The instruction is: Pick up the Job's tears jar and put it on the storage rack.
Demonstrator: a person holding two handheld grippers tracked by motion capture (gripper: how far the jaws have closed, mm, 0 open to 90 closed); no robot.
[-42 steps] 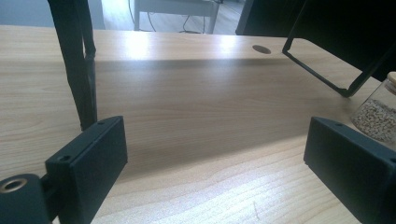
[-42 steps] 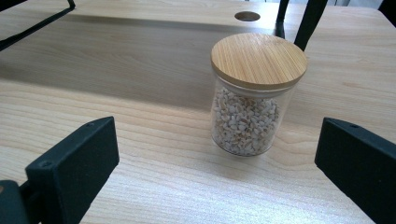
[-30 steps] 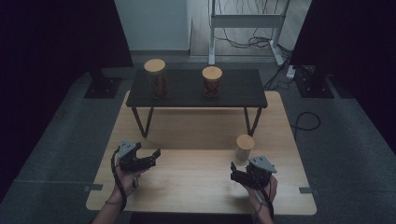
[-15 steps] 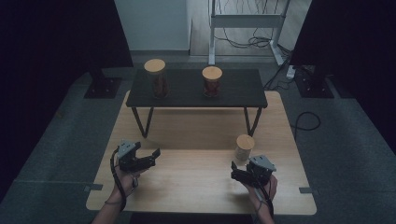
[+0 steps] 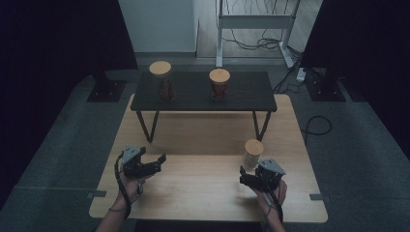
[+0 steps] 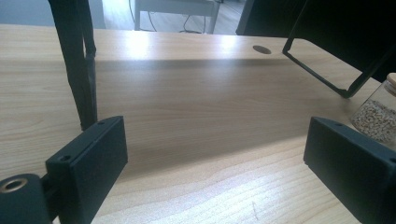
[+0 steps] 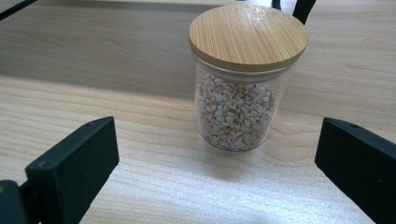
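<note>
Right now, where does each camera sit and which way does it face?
High view: above the person's side, looking forward and down at the wooden table; both forearms and tongs show.
Left gripper view: on the left tongs, facing the black shelf's leg.
Right gripper view: on the right tongs, facing the jar.
Shared: the jar.

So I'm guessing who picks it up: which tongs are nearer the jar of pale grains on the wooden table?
Right. The right tongs sit just in front of the jar, jaws open toward it. The left tongs are far across the table to its left.
</note>
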